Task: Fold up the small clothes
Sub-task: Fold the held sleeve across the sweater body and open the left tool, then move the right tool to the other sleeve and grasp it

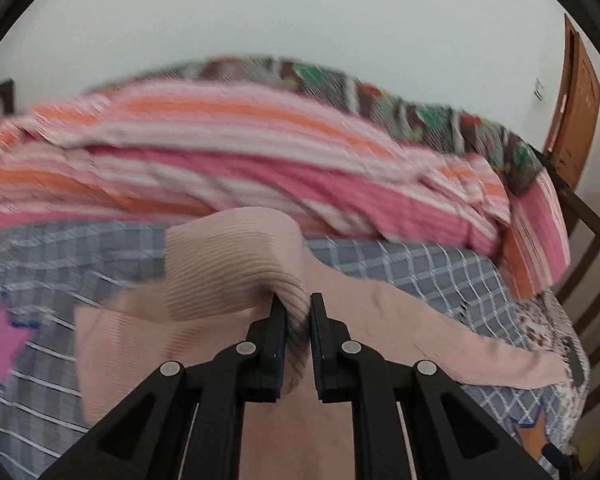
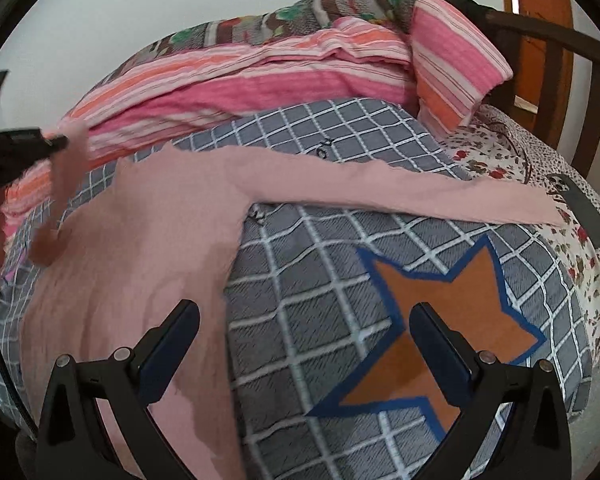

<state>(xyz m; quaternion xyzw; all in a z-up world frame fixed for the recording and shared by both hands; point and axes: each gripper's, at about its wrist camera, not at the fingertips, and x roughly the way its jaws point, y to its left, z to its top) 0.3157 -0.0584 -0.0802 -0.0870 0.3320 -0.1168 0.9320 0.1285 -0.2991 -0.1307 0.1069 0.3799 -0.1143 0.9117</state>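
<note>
A pale pink long-sleeved top (image 2: 140, 240) lies spread on the grey checked bedspread (image 2: 300, 320). Its right sleeve (image 2: 380, 188) stretches flat toward the right edge of the bed. My left gripper (image 1: 298, 308) is shut on the ribbed cuff of the left sleeve (image 1: 236, 264) and holds it lifted above the top's body (image 1: 220, 360). This gripper also shows in the right wrist view (image 2: 56, 142) at the far left, with the sleeve hanging from it. My right gripper (image 2: 304, 316) is open and empty, low over the bedspread beside the top's right side edge.
A pink and orange striped quilt (image 2: 240, 84) is bunched along the back of the bed, with a patterned blanket (image 2: 300, 12) behind it. A dark phone (image 2: 580, 208) lies on the floral sheet (image 2: 500, 152) at the right. A wooden bed frame (image 2: 560, 44) and a door (image 2: 540, 0) stand at the right.
</note>
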